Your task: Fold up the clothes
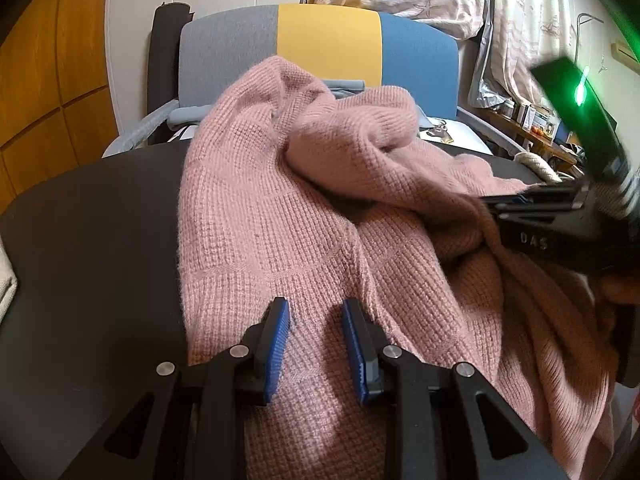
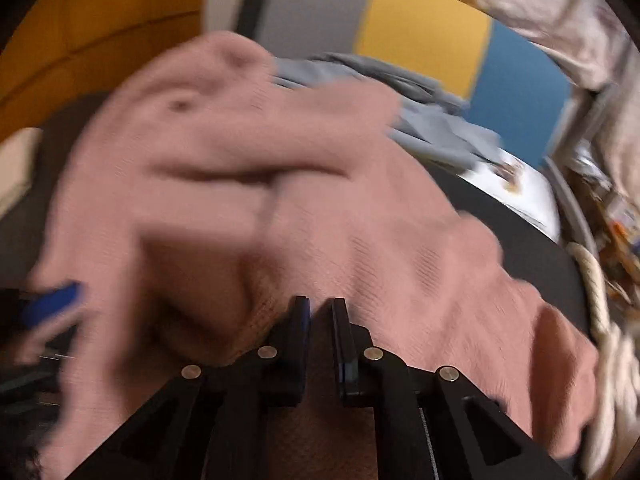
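Pink knit sweater (image 1: pixel 320 208) bunches toward your right gripper (image 2: pixel 320 308), jaws nearly together over cloth, grip unclear; left gripper (image 1: pixel 315 312) sits part-spread at the near hem.

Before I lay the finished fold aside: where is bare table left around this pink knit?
The dark table is bare left of the pink sweater, up to the chair. A thin strip shows on the right by the rope. The right is crowded: the right gripper is there, and bunched sweater spills over the edge.

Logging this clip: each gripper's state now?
Left gripper: open, above the pink waffle-knit sweater, holding nothing.
Right gripper: nearly closed over it; grip cannot be told.
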The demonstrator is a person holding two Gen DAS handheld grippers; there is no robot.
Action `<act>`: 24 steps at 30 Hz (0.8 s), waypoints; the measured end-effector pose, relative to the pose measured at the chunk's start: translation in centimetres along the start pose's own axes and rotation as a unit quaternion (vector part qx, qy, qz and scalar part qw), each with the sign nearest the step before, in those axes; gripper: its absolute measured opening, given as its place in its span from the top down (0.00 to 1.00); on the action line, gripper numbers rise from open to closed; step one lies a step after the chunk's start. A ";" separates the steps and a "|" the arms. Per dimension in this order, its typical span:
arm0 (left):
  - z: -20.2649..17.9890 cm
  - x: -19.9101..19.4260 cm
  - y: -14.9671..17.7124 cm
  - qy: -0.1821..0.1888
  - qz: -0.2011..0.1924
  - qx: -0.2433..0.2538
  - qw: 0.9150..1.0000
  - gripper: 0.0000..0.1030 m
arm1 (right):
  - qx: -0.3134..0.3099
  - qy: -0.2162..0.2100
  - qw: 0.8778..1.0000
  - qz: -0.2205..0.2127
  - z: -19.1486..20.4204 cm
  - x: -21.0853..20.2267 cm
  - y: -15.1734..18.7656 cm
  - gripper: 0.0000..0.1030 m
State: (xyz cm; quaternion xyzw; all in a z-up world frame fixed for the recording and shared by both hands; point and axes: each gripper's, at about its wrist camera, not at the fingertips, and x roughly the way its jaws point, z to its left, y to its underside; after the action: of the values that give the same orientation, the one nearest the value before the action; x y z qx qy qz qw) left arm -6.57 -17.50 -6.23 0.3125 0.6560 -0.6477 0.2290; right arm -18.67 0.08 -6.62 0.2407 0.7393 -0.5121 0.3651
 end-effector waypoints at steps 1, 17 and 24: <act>0.0 0.0 0.0 -0.001 0.001 0.000 1.000 0.73 | 0.003 0.027 1.000 0.006 -0.7 0.3 0.5 0.86; 7.3 -1.7 -4.0 0.046 0.017 -0.091 0.995 0.30 | 0.074 -0.090 0.991 -0.070 0.6 -6.0 1.0 0.34; 7.6 1.5 -2.6 0.064 0.075 -0.103 0.990 0.23 | 0.044 -0.096 0.994 0.001 6.0 -3.2 4.5 0.34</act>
State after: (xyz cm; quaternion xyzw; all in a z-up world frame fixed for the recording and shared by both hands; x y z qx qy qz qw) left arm -10.32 -24.83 -5.88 0.3765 0.7070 -0.5365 0.2654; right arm -11.70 -3.81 -7.98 0.2070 0.6772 -0.5644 0.4243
